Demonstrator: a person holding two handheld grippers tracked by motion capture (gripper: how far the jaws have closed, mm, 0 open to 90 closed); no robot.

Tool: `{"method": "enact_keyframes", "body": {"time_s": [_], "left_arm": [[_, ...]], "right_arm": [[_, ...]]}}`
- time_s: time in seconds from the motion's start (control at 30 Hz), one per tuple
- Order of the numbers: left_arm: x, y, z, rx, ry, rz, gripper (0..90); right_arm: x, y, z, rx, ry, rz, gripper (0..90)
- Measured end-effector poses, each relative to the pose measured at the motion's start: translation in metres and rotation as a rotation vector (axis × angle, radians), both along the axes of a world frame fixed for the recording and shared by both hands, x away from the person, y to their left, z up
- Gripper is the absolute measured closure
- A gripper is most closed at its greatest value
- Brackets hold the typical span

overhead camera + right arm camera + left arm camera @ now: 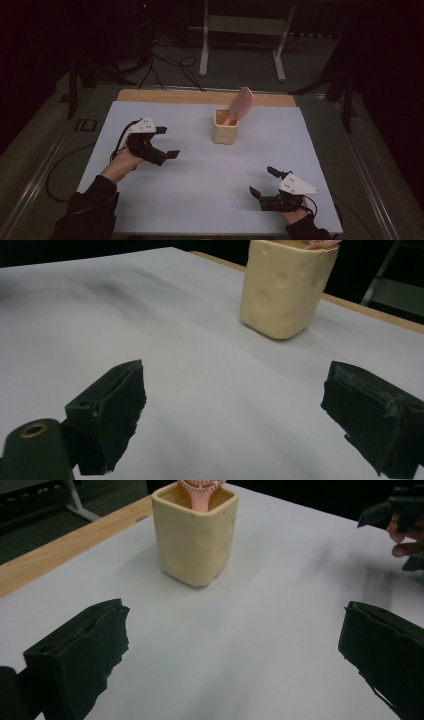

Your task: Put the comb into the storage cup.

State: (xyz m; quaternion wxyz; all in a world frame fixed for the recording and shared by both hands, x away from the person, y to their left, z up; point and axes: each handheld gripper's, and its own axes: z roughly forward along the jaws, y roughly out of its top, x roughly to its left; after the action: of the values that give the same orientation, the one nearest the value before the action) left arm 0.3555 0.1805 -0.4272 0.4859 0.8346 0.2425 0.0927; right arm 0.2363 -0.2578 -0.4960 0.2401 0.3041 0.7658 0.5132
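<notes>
A dim room surrounds the bench (150, 150), whose top is covered by a pale sheet with a strip of bare wood along the far edge; metal stand legs and dark cables lie on the floor beyond it.

Toward the far middle of the sheet stands a cream square cup (225, 126), upright, its walls dimpled with round hollows like cheese. A pink hairbrush (241, 104) stands in it handle down, its oval head leaning toward 1 o'clock above the rim. In the left gripper view the cup (196, 535) sits at 12 o'clock ahead of the jaws, with the brush handle (200, 492) rising from its mouth; in the right gripper view the cup (285, 287) sits at about 1 o'clock.

The left tool (167, 142) lies at about 9 o'clock from the cup, near it but apart, held by a hand (122, 162) in a dark sleeve. Its jaws are spread wide, with bare sheet between them, and they grip and touch nothing.

The right tool (262, 182) is at about 5 o'clock from the cup, well apart, near the front edge of the sheet. Its jaws also stand wide apart, empty, above the sheet. It appears far off at 2 o'clock in the left gripper view (395, 512).
</notes>
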Motion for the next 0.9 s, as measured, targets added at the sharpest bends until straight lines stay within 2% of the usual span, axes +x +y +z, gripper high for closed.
{"method": "enact_keyframes", "body": {"time_s": [0.47,0.53,0.7,0.77,0.9], "left_arm": [[-0.017,0.028,0.000,0.013,-0.002,0.042,0.0],[-0.020,0.033,-0.003,0.020,0.007,0.043,0.0],[-0.028,0.040,-0.007,0.022,0.000,0.063,0.0],[-0.035,0.048,-0.011,0.012,0.012,0.074,0.0],[-0.044,0.056,-0.017,0.020,0.019,0.079,0.0]], "right_arm": [[0.001,0.001,0.000,-0.006,0.002,0.006,9.8],[0.001,0.002,-0.001,-0.003,0.003,0.006,9.7],[0.001,0.003,-0.001,-0.005,0.002,0.010,9.8],[0.002,0.002,-0.001,-0.004,0.003,0.007,9.8],[0.002,0.003,-0.001,-0.006,0.002,0.008,9.7]]}}
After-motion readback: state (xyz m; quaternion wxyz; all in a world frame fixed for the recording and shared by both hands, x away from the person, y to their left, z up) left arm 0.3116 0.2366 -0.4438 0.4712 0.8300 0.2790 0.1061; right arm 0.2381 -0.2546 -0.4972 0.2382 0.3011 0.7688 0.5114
